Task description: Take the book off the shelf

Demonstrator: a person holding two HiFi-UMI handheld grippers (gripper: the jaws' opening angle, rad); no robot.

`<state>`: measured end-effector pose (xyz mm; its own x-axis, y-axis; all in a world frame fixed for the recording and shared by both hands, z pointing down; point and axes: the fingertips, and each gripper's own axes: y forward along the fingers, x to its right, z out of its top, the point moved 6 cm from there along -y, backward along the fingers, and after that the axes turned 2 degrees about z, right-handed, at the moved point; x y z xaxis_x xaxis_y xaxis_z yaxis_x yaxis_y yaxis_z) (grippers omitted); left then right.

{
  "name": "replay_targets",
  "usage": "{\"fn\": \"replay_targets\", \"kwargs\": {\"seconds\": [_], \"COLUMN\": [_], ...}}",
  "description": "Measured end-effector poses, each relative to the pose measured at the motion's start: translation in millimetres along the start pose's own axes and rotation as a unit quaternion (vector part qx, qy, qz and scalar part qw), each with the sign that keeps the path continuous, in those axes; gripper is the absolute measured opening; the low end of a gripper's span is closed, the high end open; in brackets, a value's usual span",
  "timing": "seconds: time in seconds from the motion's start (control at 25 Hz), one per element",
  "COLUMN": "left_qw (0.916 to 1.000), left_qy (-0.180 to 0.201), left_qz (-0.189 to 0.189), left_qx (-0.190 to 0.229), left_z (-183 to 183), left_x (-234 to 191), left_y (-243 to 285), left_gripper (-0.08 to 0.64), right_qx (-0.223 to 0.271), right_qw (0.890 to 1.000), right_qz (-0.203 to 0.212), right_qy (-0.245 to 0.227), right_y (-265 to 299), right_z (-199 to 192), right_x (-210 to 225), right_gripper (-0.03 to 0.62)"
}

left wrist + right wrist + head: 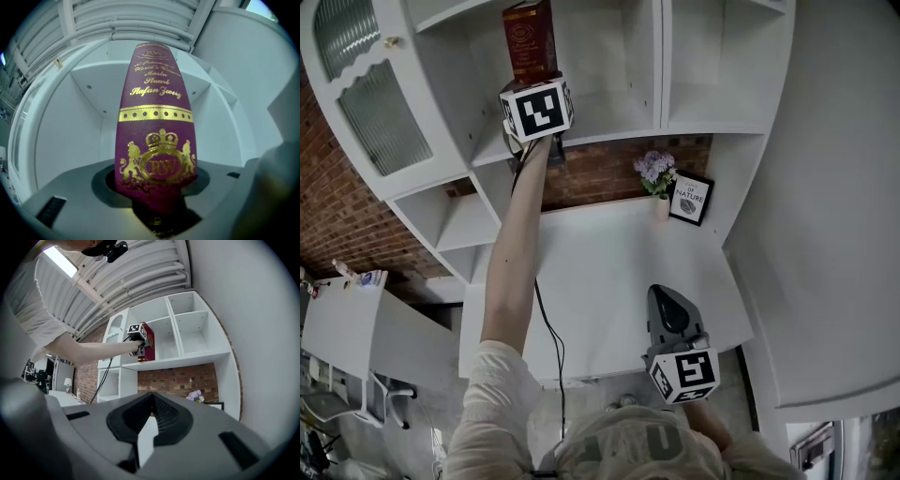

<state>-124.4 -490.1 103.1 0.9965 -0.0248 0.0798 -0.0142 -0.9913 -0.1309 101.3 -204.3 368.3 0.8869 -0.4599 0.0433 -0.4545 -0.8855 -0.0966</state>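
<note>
A dark red book (530, 37) with gold print stands upright in a compartment of the white shelf unit (619, 127). My left gripper (533, 75) reaches up to it on an outstretched arm and is shut on the lower end of its spine. The left gripper view has the spine (154, 117) filling the middle, its bottom wedged between the jaws of the left gripper (157, 199). The right gripper view shows the book (149, 348) far off on the shelf. My right gripper (662, 295) hangs low over the white desk (600, 262), shut with nothing in it; its jaws (151, 401) meet.
A vase of purple flowers (655, 174) and a framed picture (689, 198) stand at the desk's back right against the brick wall. A black cable (553, 337) hangs from the left arm over the desk. A glass-door cabinet (366, 94) is at the left.
</note>
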Motion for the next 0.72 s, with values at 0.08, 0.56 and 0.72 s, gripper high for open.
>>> {"fn": "replay_targets", "kwargs": {"seconds": [0.08, 0.56, 0.72], "left_qw": [0.9996, 0.9891, 0.9855], "left_qy": [0.0, 0.028, -0.02], "left_qz": [-0.003, -0.027, -0.024], "left_qx": [0.027, 0.142, 0.167], "left_z": [5.1, -29.1, -62.4], "left_x": [-1.0, -3.6, -2.8], "left_y": [-23.0, -208.1, -279.5], "left_gripper": [0.249, 0.249, 0.249], "right_qx": [0.001, 0.003, 0.007], "right_qw": [1.0, 0.995, 0.993], "right_qz": [0.023, 0.1, 0.109], "right_qy": [-0.011, -0.017, -0.034], "right_y": [2.3, 20.8, 27.6], "right_z": [2.8, 0.5, 5.3], "right_x": [-12.3, -62.9, -73.9], "right_gripper": [0.014, 0.014, 0.014]}}
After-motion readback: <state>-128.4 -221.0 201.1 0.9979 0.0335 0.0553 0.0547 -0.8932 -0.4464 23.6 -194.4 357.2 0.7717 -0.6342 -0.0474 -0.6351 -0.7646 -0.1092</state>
